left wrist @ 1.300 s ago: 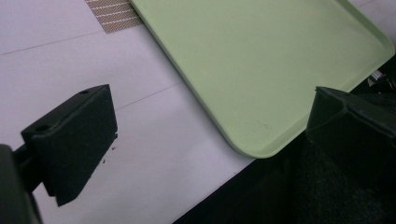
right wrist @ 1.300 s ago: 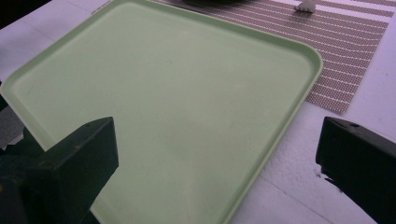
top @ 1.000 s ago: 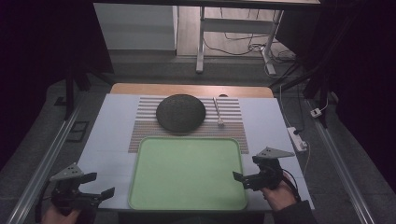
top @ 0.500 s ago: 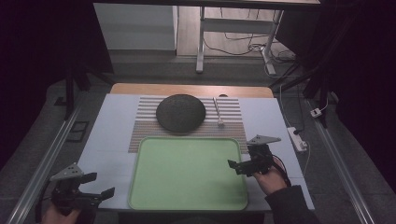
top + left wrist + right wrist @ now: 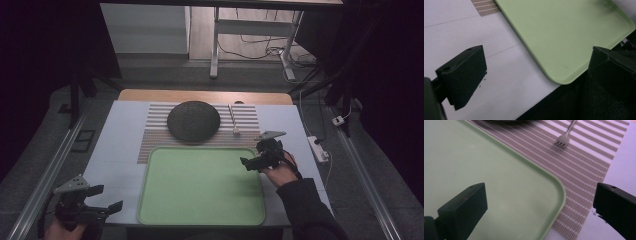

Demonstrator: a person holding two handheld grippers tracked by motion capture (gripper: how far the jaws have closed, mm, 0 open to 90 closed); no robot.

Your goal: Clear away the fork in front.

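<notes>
Both grippers stand wide open and hold nothing. Right gripper (image 5: 250,164) hovers over the far right corner of the green tray (image 5: 200,185), jaws spread across its rim; beyond it a fork (image 5: 563,138) lies on the striped mat (image 5: 584,162), beside a dark plate (image 5: 193,120). Left gripper (image 5: 102,210) hangs above the white table (image 5: 506,82), just beside the tray's near left corner.

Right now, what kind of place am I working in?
Probably a lab or recording setup dressed as a dining spot. A striped placemat carries a dark plate and a fork, with a green tray in front, but the surroundings show metal frame legs and loose floor cables.
</notes>
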